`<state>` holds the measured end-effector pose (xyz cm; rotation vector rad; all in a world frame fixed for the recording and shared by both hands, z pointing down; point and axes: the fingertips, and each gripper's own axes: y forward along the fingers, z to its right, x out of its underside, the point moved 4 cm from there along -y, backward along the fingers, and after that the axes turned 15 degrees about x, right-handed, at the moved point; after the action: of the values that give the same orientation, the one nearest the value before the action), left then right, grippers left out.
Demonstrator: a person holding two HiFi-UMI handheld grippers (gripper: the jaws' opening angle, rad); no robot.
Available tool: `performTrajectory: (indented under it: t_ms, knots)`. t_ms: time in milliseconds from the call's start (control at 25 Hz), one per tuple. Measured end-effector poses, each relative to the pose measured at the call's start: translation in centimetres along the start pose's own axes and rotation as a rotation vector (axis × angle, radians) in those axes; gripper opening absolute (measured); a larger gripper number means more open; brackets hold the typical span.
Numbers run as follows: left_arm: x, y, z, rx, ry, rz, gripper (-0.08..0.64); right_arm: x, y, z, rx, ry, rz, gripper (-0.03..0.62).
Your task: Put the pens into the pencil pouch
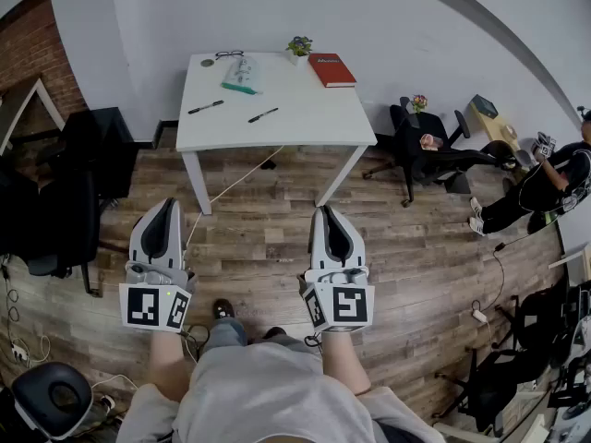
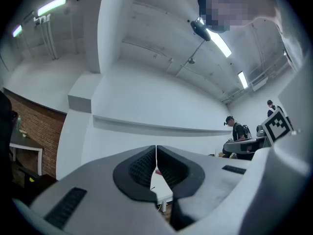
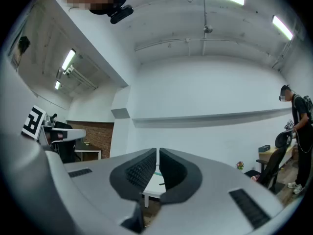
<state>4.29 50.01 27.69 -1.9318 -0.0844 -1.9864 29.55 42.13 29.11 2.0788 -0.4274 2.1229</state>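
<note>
Two black pens lie flat on the white rectangular table (image 1: 314, 118). The left black pen (image 1: 206, 107) is close to the table's left edge. The right black pen (image 1: 263, 114) lies nearer the table's middle. The two are apart, and both lie clear of the table's front edge. Behind them, toward the table's back edge, lies the teal and clear pencil pouch (image 1: 242, 74), touching neither pen. A pair of dark-framed glasses (image 1: 229, 54) and a small potted plant (image 1: 298, 48) sit along the back edge, and a red book (image 1: 331, 69) lies in the table's back right part. The front right part of the tabletop is bare.

In front of the table stretches open wood-plank floor (image 1: 268, 238), crossed by a pale cable (image 1: 231, 187) that runs out from under the table. A black office chair (image 1: 420, 146) stands just right of the table, and a seated person (image 1: 554, 178) is farther right. Dark chairs (image 1: 83, 155) crowd the table's left side.

The left gripper (image 1: 167, 205) and right gripper (image 1: 326, 212) are held side by side in front of the table, well short of its front edge and well apart from the pens. Each has its jaws clenched together with nothing between them.
</note>
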Motion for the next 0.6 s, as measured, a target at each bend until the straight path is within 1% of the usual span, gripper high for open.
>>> performTrajectory:
  t_ms: [200, 480, 600]
  knots:
    - [0.0, 0.3, -0.7, -0.003, -0.001, -0.003, 0.028, -0.2, 0.7, -0.5, -0.01, -0.006, 0.005, 0.04]
    - [0.4, 1.3, -3.3, 0.001, -0.004, 0.007, 0.028, 0.0, 2.7, -2.1, 0.002, -0.005, 0.009, 0.04]
    - [0.4, 1.8, -4.9, 0.004, 0.001, 0.01, 0.028, -0.5, 3.8, -3.2, -0.022, 0.005, 0.04, 0.04]
